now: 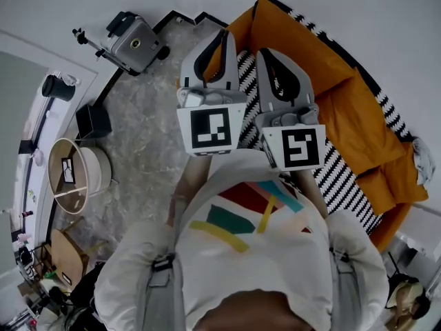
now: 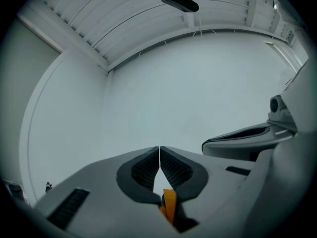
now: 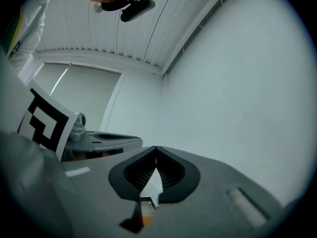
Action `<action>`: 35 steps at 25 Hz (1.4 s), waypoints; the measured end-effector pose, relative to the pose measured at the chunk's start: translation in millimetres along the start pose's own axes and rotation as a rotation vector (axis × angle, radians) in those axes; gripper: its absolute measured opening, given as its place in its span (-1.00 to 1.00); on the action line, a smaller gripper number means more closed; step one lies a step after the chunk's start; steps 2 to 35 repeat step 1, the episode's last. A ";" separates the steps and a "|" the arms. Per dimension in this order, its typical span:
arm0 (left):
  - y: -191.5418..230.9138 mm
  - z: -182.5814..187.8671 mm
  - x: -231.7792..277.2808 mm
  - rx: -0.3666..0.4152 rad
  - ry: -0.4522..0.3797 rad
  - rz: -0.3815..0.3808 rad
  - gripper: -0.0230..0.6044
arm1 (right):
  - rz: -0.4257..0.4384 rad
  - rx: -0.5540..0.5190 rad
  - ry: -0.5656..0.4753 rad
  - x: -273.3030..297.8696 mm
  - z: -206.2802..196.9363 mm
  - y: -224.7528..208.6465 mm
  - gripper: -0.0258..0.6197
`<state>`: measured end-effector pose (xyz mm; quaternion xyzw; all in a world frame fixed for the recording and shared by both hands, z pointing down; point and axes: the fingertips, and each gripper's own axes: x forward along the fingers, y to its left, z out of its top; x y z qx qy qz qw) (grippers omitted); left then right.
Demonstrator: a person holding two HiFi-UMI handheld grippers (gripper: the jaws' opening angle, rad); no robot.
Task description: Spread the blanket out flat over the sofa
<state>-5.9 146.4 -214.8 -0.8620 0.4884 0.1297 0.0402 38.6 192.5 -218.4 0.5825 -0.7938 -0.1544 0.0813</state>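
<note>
A person is holding two grippers up side by side, facing a bare wall. The left gripper (image 2: 159, 151) and right gripper (image 3: 156, 149) are both closed, pinching nothing. Below them, a striped blanket (image 1: 337, 174) is lying along the orange sofa (image 1: 358, 119). It is looking soft, light and limp, so pinching two corners well apart should suit.

Head view looks down on sofa (image 1: 358, 116) — gripper views face wall (image 2: 173, 93).

I see the black-and-white zigzag cloth blanket (image 1: 341, 178) lying in a long strip along the front of the big orange fabric sofa (image 1: 351, 112), right beside its cushions.
</note>
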 end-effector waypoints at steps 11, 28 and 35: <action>-4.5 -1.8 4.4 0.004 -0.003 0.005 -0.86 | 0.005 0.001 -0.003 -0.6 -2.9 -5.2 -0.91; -4.5 -1.8 4.4 0.004 -0.003 0.005 -0.86 | 0.005 0.001 -0.003 -0.6 -2.9 -5.2 -0.91; -4.5 -1.8 4.4 0.004 -0.003 0.005 -0.86 | 0.005 0.001 -0.003 -0.6 -2.9 -5.2 -0.91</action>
